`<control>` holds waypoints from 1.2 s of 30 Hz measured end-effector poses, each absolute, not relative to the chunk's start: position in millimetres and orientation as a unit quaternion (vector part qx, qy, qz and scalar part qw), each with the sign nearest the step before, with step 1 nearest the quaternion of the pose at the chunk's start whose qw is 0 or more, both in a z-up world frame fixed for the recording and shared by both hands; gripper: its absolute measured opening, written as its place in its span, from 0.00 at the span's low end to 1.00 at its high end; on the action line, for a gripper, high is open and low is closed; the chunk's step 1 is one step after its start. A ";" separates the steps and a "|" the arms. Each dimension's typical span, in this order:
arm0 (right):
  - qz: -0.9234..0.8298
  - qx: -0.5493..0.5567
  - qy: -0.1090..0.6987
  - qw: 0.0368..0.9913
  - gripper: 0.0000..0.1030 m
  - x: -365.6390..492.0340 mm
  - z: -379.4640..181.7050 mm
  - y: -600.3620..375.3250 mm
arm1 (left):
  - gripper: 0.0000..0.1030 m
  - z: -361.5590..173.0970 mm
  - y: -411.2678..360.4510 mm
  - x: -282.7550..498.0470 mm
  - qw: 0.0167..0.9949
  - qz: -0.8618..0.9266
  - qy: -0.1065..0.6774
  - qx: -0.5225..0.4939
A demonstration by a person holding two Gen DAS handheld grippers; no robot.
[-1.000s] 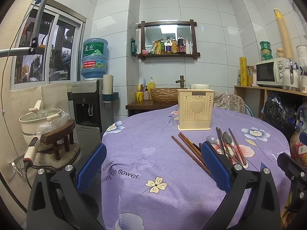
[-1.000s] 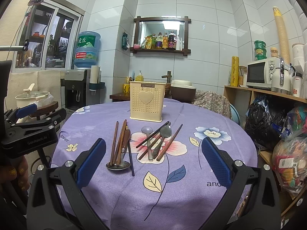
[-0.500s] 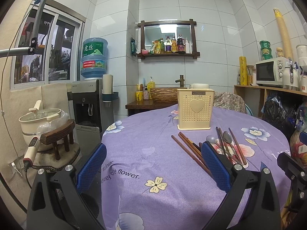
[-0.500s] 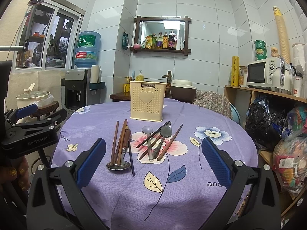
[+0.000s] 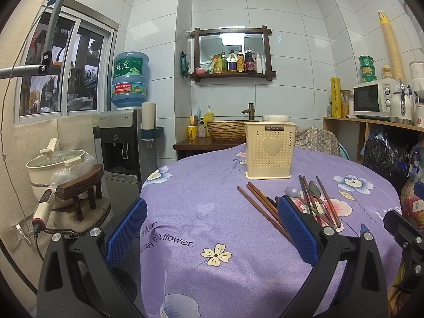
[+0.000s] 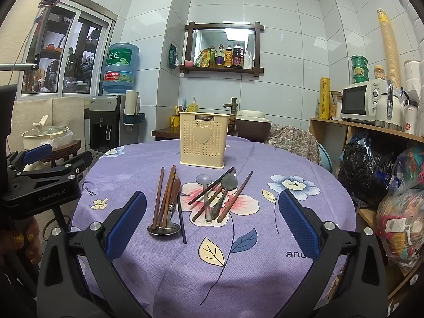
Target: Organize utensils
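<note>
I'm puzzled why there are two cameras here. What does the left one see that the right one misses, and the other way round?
Only the left view shows the small wooden stool fully. Only the right view shows the whole left pile, its chopsticks resting on a spoon, plus the left gripper from outside. Both show the cream holder, the purple tablecloth and open blue-padded fingers.
</note>
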State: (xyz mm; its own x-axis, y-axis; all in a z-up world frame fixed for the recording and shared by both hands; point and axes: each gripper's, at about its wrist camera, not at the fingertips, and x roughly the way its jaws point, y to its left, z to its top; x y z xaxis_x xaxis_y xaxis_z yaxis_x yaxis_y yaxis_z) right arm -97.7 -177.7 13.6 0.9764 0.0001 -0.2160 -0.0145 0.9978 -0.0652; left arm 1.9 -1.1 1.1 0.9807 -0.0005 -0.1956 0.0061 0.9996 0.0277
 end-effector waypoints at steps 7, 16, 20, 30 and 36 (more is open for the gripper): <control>0.004 -0.033 0.109 0.993 0.95 -97.8 13.9 -176.7 | 0.95 -0.2 -1.5 2.4 0.995 -0.002 0.099 0.017; 0.002 -0.037 0.116 0.993 0.95 -93.1 11.4 -175.3 | 0.95 -1.8 0.5 3.6 0.995 -0.003 0.101 0.015; 0.006 -0.032 0.142 0.989 0.95 -82.7 9.3 -179.4 | 0.95 -1.8 2.9 10.6 0.993 -0.012 0.120 0.010; -0.025 -0.028 0.197 0.980 0.95 -21.6 18.1 -218.2 | 0.95 2.4 2.5 89.2 0.962 -0.074 0.263 0.019; -0.016 0.005 0.253 0.967 0.95 37.1 25.1 -243.9 | 0.95 1.7 -5.1 155.4 0.931 -0.101 0.350 0.017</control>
State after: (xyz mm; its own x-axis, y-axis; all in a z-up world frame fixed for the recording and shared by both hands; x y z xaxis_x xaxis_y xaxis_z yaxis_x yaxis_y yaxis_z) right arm 37.1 -243.9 25.1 0.8714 -0.0287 -0.4897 0.0340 0.9994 0.0020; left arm 155.4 -5.1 1.7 0.7351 -0.1763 -0.6546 0.2007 0.9789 -0.0382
